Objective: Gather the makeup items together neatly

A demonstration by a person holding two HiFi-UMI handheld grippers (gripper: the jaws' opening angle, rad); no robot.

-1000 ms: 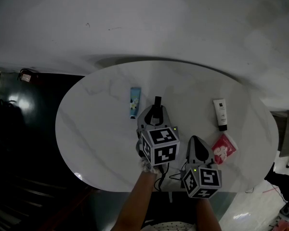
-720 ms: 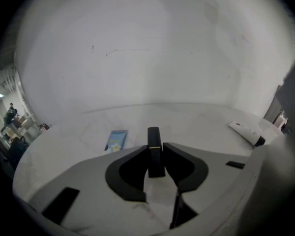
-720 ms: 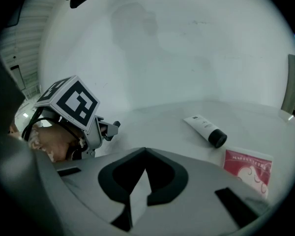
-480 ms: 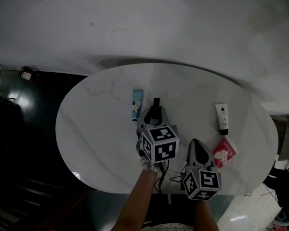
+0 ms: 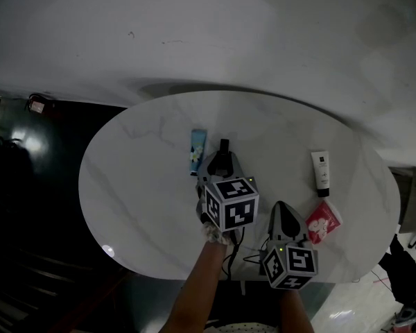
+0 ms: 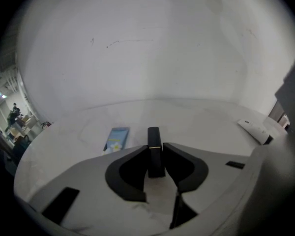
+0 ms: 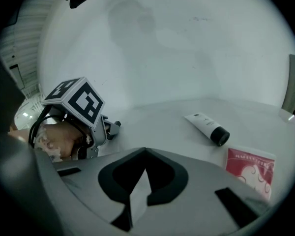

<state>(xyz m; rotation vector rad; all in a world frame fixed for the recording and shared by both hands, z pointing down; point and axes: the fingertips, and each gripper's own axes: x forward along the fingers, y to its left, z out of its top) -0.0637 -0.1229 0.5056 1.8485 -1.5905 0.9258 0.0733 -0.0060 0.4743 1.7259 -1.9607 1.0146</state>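
Black lipstick tube [image 6: 153, 136] sits clamped in the left tool [image 6: 155, 147] (right tool [image 7: 145, 151] clenched, empty).

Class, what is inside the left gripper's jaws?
A black stick, clamped by the jaws, far end poking out. Whether it touches the table cannot be seen: the jaws cover its underside.

Packet [image 5: 323, 222] lies before capped tube [image 5: 321, 173] on table's [image 5: 139, 200] right.

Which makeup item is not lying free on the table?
The black stick, gripped by the left gripper; blue tube, white tube and red packet lie free.
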